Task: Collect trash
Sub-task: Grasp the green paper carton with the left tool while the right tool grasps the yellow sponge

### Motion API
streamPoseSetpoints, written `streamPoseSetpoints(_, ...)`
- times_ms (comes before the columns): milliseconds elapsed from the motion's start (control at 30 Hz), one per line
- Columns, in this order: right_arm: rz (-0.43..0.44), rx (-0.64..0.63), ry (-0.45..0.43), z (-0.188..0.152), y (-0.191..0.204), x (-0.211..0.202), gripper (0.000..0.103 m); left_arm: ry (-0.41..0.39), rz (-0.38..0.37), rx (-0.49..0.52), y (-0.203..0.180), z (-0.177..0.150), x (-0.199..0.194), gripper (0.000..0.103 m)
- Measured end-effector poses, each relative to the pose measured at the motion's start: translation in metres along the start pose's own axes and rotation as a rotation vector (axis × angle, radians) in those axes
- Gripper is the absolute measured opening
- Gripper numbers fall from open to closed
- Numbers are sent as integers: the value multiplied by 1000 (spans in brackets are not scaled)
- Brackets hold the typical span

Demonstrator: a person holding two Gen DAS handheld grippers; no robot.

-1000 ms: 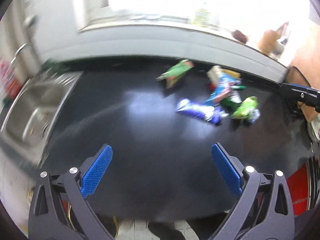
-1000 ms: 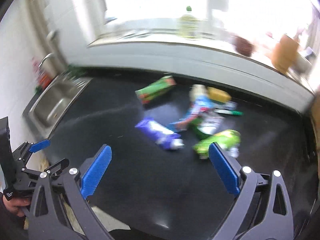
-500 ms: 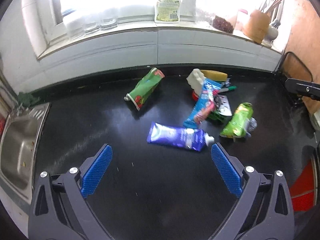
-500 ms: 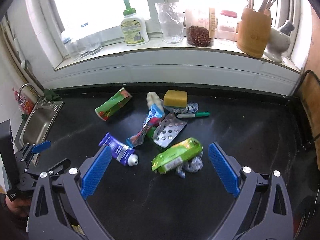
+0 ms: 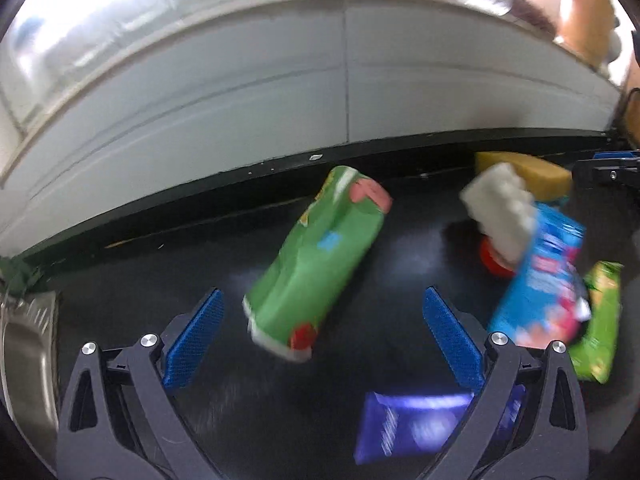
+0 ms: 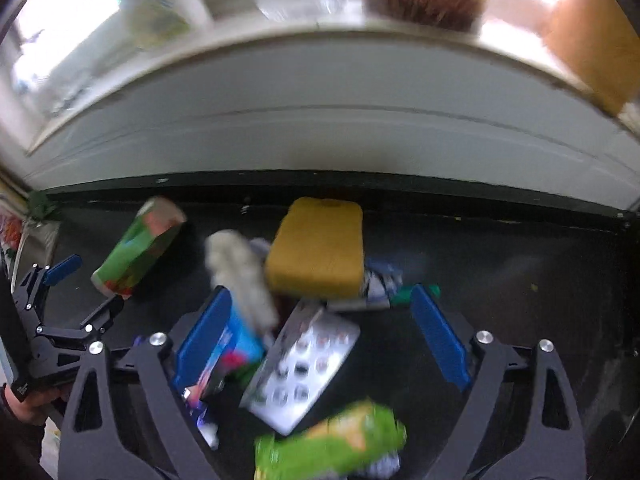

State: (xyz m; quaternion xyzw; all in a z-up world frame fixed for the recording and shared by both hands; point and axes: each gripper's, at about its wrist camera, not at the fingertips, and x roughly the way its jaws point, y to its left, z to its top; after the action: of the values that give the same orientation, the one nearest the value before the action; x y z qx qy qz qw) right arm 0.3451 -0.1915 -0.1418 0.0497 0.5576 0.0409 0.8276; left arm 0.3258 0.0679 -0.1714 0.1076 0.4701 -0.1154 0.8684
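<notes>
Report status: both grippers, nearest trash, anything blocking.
Left gripper open, empty, over the green snack pouch. Right gripper open, jaws just narrowing, silver foil blister pack between them, untouched. Yellow sponge crowds the pile behind.

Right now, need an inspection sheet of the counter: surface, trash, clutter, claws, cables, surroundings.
Surface: black countertop, glossy, frames motion-blurred.
Job's things: green snack wrapper lying alone between the left claw's fingers' line of sight; blue wrapper, lime green packet, purple tube, blister pack, all loosely piled.
Clutter: yellow sponge and a white crumpled piece beside it; green marker partly hidden.
Claws: left claw open, holding nothing; right claw open over the pile, its jaws have just been closing a little, nothing gripped.
Cables: nothing seen.
Surroundings: steel sink at left, white tiled wall, windowsill with blurred containers.
</notes>
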Motion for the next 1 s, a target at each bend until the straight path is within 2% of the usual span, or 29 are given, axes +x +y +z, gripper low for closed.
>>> streamPoseSetpoints(200,-5,-6,61,20,1,39,87,31,1,46,1,13,47,96)
streamPoseSetpoints(267,-6,-6,77,24,2,48,80,32,0,60,1,15,54,93)
streamPoseSetpoints(333,-1,-15,93,25,3,52,67,38,-12,70,2,16,59,83)
streamPoseSetpoints(367,-8,-20,102,25,5,53,63,45,-23,66,3,17,61,75)
streamPoseSetpoints(433,-18,-34,93,25,7,51,60,45,-28,53,5,18,61,62)
streamPoseSetpoints(467,-23,-40,86,25,9,47,60,44,-28,48,8,20,61,52)
streamPoseSetpoints(500,-25,-42,78,24,10,44,59,43,-21,39,10,22,59,52)
streamPoseSetpoints(667,-21,-64,-8,22,17,-1,57,14,-13,9,14,18,29,51)
streamPoseSetpoints(767,-12,-63,-53,15,20,-32,57,2,8,-4,12,13,-5,51)
streamPoseSetpoints(867,2,-70,-97,-1,24,-66,57,0,28,-19,8,2,-37,51)
streamPoseSetpoints(1000,16,-75,-134,-37,32,-108,57,6,40,-64,-2,-33,-91,51)
